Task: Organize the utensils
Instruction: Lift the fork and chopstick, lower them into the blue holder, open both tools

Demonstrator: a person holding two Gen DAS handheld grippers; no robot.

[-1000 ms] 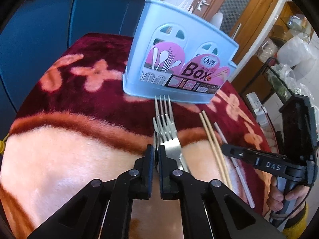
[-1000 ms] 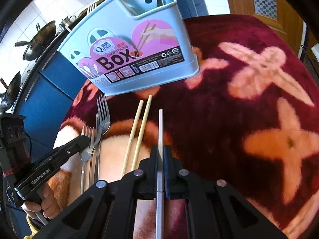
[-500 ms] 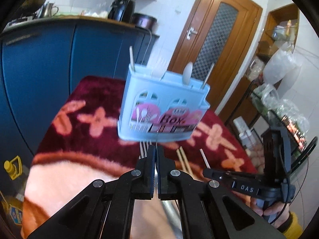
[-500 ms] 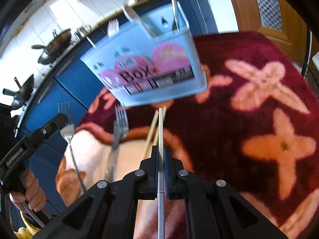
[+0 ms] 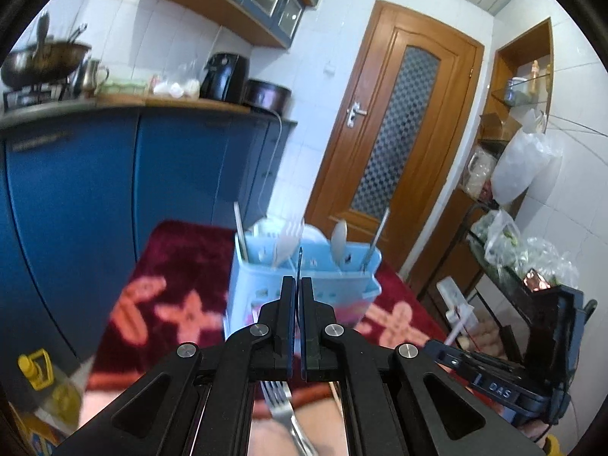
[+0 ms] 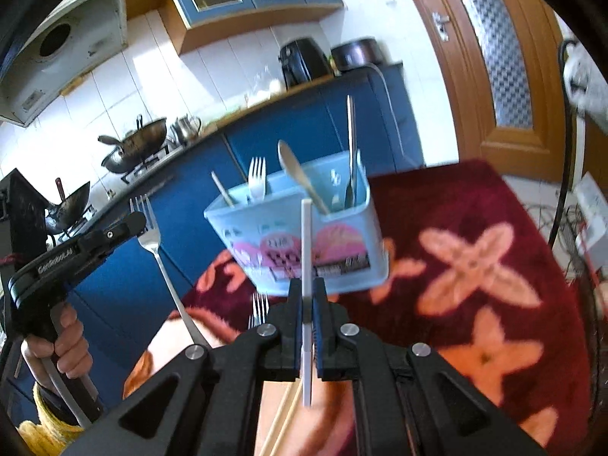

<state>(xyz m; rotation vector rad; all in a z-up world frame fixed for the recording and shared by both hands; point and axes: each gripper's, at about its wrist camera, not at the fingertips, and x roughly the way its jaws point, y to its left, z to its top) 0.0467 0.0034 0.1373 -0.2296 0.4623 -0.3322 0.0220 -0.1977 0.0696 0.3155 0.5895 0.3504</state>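
A light blue utensil box (image 5: pixel 304 277) (image 6: pixel 304 243) stands on the red patterned table and holds a white fork, spoons and sticks. My left gripper (image 5: pixel 297 288) is shut on a metal fork, seen edge-on here; in the right wrist view the fork (image 6: pixel 152 235) hangs from the left gripper (image 6: pixel 133 224), lifted left of the box. My right gripper (image 6: pixel 307 300) is shut on a white chopstick (image 6: pixel 306 296), raised and pointing up in front of the box. Another fork (image 5: pixel 285 410) (image 6: pixel 258 307) and a pair of wooden chopsticks (image 6: pixel 281 421) lie on the table.
Blue kitchen cabinets (image 5: pixel 114 174) stand behind the table, with woks (image 6: pixel 136 148) on the counter. A wooden door (image 5: pixel 395 152) is at the back right. Shelves with plastic bags (image 5: pixel 520 167) stand to the right. A yellow bottle (image 5: pixel 38 372) sits on the floor at left.
Both grippers have risen and tilted up from the table. The left carries the fork up, the right carries the white chopstick up, both now level with the box's top.
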